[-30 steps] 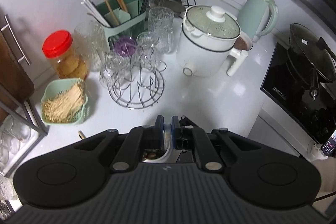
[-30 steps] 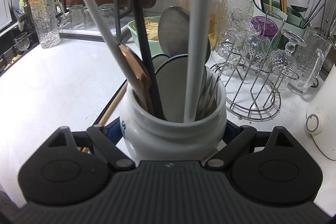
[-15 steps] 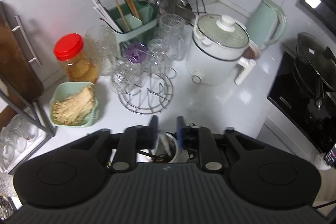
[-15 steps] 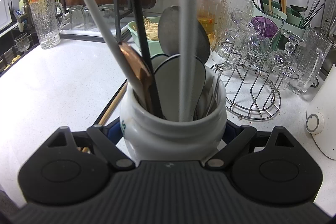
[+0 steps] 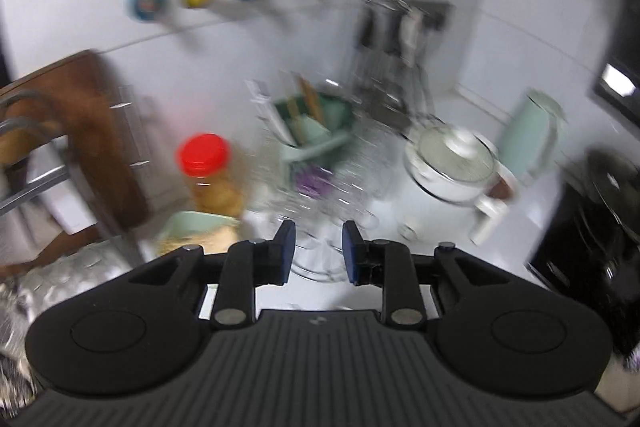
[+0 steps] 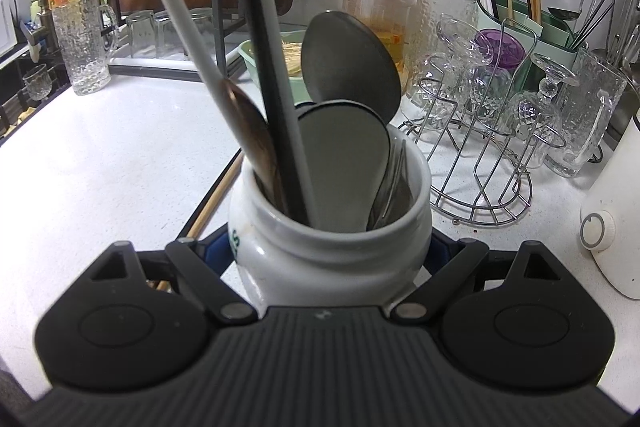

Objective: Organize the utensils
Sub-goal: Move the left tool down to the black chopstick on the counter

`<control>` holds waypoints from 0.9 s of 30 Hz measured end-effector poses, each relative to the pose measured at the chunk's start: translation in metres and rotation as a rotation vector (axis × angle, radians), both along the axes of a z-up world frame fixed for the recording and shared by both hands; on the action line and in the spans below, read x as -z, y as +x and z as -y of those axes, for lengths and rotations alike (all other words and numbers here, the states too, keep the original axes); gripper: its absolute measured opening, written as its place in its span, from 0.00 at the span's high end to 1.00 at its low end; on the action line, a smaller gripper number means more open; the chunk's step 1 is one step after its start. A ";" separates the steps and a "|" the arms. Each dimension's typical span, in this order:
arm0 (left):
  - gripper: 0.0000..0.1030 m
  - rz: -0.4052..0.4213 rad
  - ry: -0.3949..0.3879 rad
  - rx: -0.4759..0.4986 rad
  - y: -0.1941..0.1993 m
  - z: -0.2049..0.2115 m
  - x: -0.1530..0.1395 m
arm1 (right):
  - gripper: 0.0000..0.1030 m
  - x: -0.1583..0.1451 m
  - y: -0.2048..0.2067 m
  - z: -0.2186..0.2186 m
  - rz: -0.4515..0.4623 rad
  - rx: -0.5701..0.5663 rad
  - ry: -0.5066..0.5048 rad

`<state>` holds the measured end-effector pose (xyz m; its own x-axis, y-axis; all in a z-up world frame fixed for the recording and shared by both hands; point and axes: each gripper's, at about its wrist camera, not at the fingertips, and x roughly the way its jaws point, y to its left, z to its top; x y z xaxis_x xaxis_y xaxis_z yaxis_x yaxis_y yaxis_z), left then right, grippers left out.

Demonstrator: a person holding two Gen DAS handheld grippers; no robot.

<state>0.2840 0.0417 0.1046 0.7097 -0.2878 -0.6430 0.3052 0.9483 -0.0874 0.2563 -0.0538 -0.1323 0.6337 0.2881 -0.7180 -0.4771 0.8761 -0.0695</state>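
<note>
We are at a white kitchen counter (image 6: 100, 163) against a white tiled wall, crowded with glasses, a wire drying rack (image 6: 480, 163) and a jar with a red lid (image 6: 380, 11). Our right gripper (image 6: 332, 251) is clamped on the white ceramic jar (image 6: 328, 247), its pads pressing on both sides of the belly. In the jar stand the utensils: two grey spoons (image 6: 348, 75), a wooden spoon (image 6: 248, 131), a fork (image 6: 396, 179) and long chopsticks (image 6: 272, 67). Two more chopsticks (image 6: 216, 195) lie on the counter just beside the jar, to its left.

Our left gripper (image 5: 319, 251) is blurred; its jaws stand apart with nothing between them.

We think some risks remain. The long handles lean far out of the jar, so a careless pass of the left gripper could knock them and tip the load. The jar is smooth and rounded, so it may slip if the grip loosens. The glasses (image 6: 532, 115) on the rack stand near and would break easily.
</note>
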 end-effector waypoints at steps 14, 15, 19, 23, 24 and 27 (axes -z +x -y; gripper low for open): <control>0.72 0.001 -0.095 -0.460 -0.041 -0.128 0.041 | 0.10 0.000 -0.002 -0.002 -0.002 0.030 -0.005; 0.72 -0.013 -0.098 -0.482 -0.044 -0.135 0.048 | 0.10 0.000 -0.001 -0.002 -0.002 0.032 -0.004; 0.72 -0.085 -0.108 -0.517 -0.052 -0.153 0.080 | 0.10 0.000 -0.001 -0.002 -0.006 0.038 -0.005; 0.72 -0.145 -0.110 -0.511 -0.057 -0.154 0.112 | 0.10 0.000 -0.002 -0.001 -0.016 0.051 -0.006; 0.72 -0.159 -0.111 -0.512 -0.058 -0.155 0.119 | 0.10 0.000 -0.002 -0.001 -0.020 0.057 -0.008; 0.72 -0.220 -0.135 -0.487 -0.059 -0.153 0.144 | 0.10 -0.001 -0.002 0.001 -0.028 0.043 -0.012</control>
